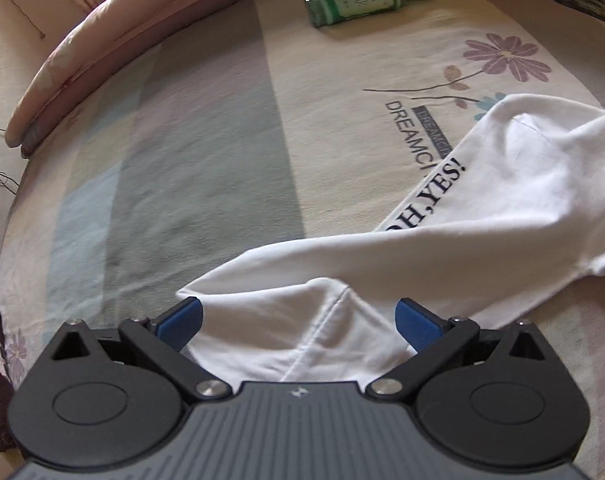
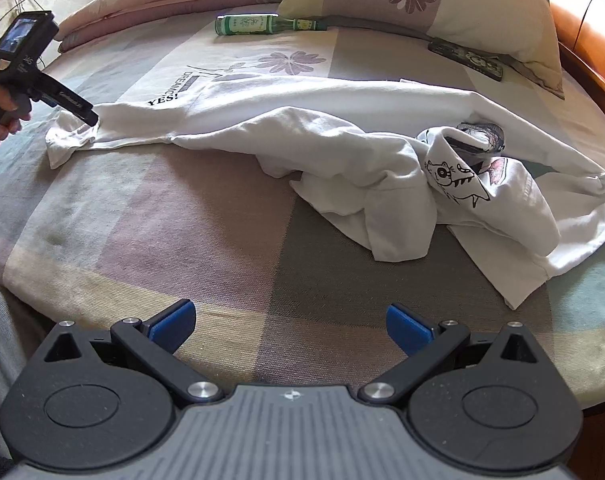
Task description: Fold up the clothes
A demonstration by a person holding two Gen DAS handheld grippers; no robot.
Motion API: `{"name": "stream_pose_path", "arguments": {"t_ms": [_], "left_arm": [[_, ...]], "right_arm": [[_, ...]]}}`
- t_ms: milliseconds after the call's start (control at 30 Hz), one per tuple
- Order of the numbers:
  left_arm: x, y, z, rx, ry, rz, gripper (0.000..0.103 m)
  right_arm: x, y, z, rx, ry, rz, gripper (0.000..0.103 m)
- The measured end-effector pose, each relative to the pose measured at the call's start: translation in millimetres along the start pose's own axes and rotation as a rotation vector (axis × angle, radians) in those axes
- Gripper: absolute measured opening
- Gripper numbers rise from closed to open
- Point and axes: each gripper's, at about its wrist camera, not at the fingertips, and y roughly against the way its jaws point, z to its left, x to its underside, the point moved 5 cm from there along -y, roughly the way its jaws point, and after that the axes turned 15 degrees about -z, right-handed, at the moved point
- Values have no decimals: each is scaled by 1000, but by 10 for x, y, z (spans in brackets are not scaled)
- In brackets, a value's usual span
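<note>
Both sets of jaws stand wide and grip nothing. My left gripper point(image 1: 298, 322) has white cloth lying between its blue pads point(image 1: 182, 318), a seamed corner of the shirt point(image 1: 502, 200), but the pads sit apart from it on either side. From the right wrist view I see that same left gripper point(image 2: 90, 118) at the shirt's point(image 2: 302, 128) far left end, tip down on the fabric, a hand point(image 2: 0, 112) around its handle. My right gripper point(image 2: 290, 324) hovers over bare bedspread point(image 2: 182, 208), well short of the cloth.

I count one white shirt, stretched crumpled across the bed, with "YES!" printed near its left end and a cartoon drawing near its bunched right end. One green bottle point(image 2: 262, 24) lies on its side beyond the shirt, near one pillow point(image 2: 442, 4). One dark phone point(image 2: 466, 58) rests just beside the pillow's lower edge. One rolled pink quilt point(image 1: 102, 40) runs along the bed's far side.
</note>
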Motion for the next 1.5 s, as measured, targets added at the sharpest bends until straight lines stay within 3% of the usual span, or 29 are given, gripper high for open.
{"name": "stream_pose_path", "arguments": {"t_ms": [133,233,300,400,633,733,833,967,1100,1300,1400,1500], "left_arm": [[77,-206,6,-56,15,32,103],[159,-177,187,-70,92,40,103],[220,-134,332,-113,71,48,103],[397,-67,623,-243,14,85,103],[758,59,1504,-518,84,178,102],[810,110,1594,-489,124,170,102],[760,178,1504,-412,130,113,102],[750,148,1254,-302,48,79,102],[867,51,1129,-282,-20,99,102],[1053,-18,1307,-276,98,86,102],[1056,61,1377,-228,162,23,102],[1133,-28,1419,-224,166,47,102]], "right_arm": [[2,68,-48,18,-13,-12,103],[27,83,-122,36,-20,-9,103],[44,71,-157,38,-29,-6,103],[58,39,-154,28,-37,-3,103],[71,13,-48,-1,-20,2,103],[64,21,-39,1,-20,1,103],[59,12,-28,7,-18,4,103],[65,2,16,0,-9,11,103],[66,-3,48,-2,-5,17,103],[74,-28,74,9,5,28,103],[77,-52,86,12,9,35,103],[87,-99,109,15,13,49,103]]}}
